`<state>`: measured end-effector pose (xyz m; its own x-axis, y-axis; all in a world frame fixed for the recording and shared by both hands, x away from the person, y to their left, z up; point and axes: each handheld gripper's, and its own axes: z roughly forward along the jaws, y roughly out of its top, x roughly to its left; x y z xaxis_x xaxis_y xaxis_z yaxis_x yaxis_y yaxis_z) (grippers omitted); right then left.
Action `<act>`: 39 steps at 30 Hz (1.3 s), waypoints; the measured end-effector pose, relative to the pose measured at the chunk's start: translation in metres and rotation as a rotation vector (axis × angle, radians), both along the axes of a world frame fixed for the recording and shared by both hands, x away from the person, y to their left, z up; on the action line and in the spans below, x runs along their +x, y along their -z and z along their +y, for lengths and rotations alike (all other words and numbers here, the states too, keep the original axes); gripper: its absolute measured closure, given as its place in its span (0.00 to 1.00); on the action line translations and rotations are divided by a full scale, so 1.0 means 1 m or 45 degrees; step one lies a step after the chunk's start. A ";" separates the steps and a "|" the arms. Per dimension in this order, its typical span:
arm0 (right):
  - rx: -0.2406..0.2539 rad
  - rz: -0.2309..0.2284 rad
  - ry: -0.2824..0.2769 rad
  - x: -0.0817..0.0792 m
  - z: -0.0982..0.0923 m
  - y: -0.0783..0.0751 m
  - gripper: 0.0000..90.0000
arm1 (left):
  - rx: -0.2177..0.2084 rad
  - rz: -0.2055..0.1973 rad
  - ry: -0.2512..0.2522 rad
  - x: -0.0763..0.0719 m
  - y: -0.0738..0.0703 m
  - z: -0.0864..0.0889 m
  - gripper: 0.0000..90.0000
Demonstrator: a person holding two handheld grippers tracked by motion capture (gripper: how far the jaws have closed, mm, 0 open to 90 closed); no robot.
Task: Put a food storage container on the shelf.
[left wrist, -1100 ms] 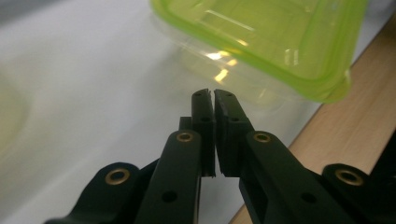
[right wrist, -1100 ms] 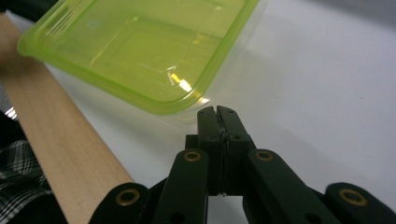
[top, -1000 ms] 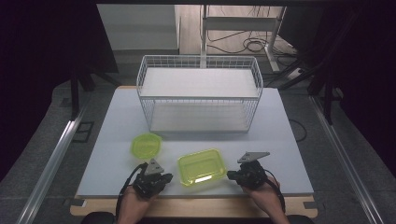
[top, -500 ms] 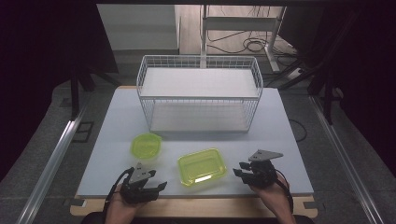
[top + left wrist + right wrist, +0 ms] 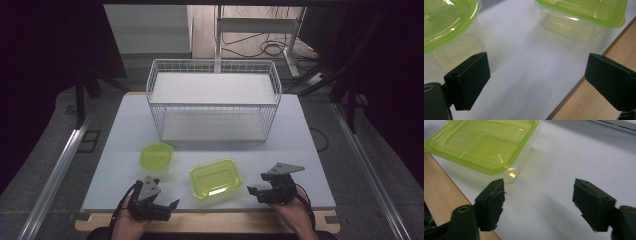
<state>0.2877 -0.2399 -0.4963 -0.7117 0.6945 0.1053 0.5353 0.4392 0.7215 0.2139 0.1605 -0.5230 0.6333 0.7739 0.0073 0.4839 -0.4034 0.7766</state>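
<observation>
White tabletop [image 5: 125, 130], wire basket [image 5: 214, 102] at back.
Rectangular container [image 5: 216, 177]: clear tub, lime lid, near front edge between left gripper [image 5: 167, 209] and right gripper [image 5: 254, 192]; both jaws just opened, empty.

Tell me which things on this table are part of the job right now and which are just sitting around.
In the job:
- rectangular green-lidded container
- round green-lidded container
- left gripper, open, nothing between its jaws
- right gripper, open, nothing between its jaws

Just there, as far as can be judged:
- white wire basket
- cables on the floor
</observation>
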 end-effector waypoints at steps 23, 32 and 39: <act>0.135 0.106 0.118 0.025 0.005 -0.015 0.20 | 0.070 -0.036 -0.011 0.000 0.002 -0.002 0.06; 0.236 0.256 0.050 0.049 0.017 -0.009 0.43 | 0.068 -0.035 -0.008 0.000 0.002 -0.002 0.06; 0.280 0.373 0.003 0.064 0.029 -0.002 0.54 | 0.079 -0.033 -0.002 -0.001 0.002 -0.003 0.06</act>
